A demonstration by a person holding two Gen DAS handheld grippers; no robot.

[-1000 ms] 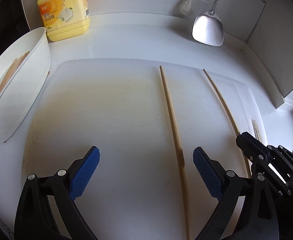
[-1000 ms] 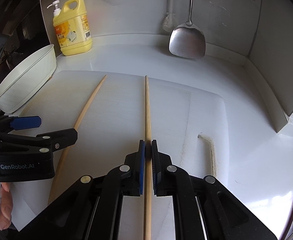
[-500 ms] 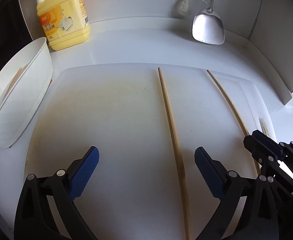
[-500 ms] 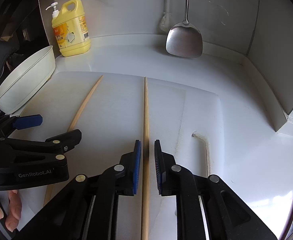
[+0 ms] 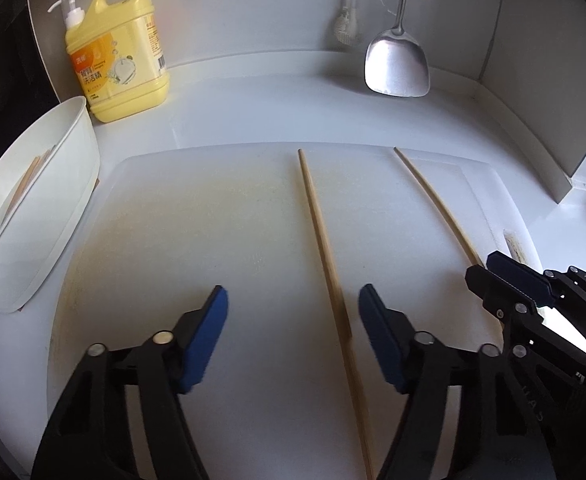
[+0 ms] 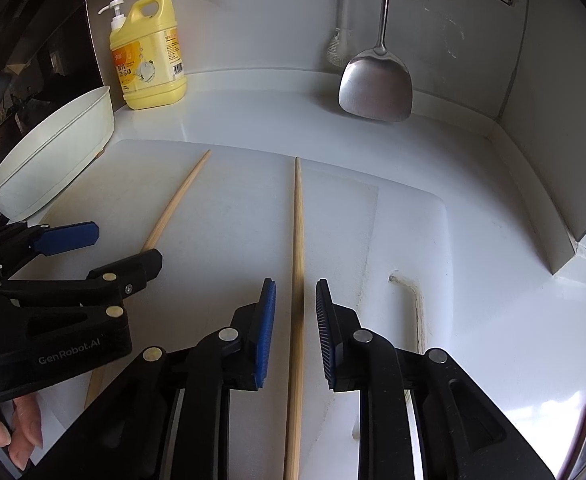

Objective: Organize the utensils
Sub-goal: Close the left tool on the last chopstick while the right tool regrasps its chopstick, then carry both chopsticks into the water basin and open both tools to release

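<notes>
On the cutting board (image 5: 197, 240), we are straddling two loose chopsticks, left claw (image 5: 289, 320) closing, right claw (image 6: 295, 320) parted; others are sitting in the white bin (image 5: 69, 184).

Yellow detergent bottle (image 5: 119, 46) stands behind the white cutting board (image 5: 197, 248).

Matt wooden chopsticks (image 6: 299, 240) on smooth white plastic board (image 6: 233, 220) — glossy steel spatula (image 6: 375, 88).
</notes>
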